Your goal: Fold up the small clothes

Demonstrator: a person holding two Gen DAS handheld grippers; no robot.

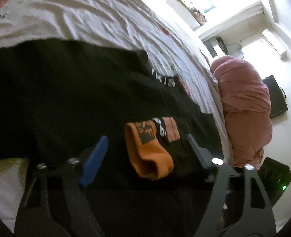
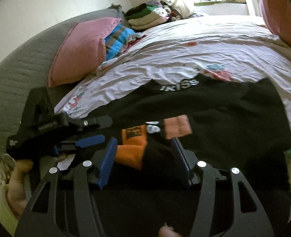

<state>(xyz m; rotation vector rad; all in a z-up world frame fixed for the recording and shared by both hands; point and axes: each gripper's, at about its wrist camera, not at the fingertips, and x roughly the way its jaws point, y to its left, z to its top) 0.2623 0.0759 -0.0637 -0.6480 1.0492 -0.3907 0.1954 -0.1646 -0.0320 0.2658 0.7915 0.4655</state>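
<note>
I am working over a bed (image 2: 185, 45) on which a black garment (image 2: 234, 106) is lying spread, its collar lettering facing away from me.

1. Left fingers (image 1: 145, 144): I am holding them released, the blue pad (image 1: 95, 160) on one side and the dark finger on the other standing apart. The orange sock (image 1: 147, 150) is lying between them on the black garment, and neither pad appears to be pressing on it. In the right wrist view this same pair (image 2: 98, 130) is reaching in from the left, pointing across toward the sock.

2. Task item: the orange sock (image 2: 131, 148) is lying on the near part of the black garment, with a pink-cuffed black sock (image 2: 177, 126) just beside it on the right. The orange sock's long axis is running roughly away from me, cuff end farther off.

3. Right fingers (image 2: 143, 150): I am holding these released too. The sock pair is sitting in the gap between the blue pad (image 2: 105, 162) and the opposite finger; no contact is visible.

4. Governing relation: both pairs of fingers are straddling the socks from the near end, roughly along their long axis. The right pair appears nearer and more squarely lined up; I judge it better placed to close on them.
</note>
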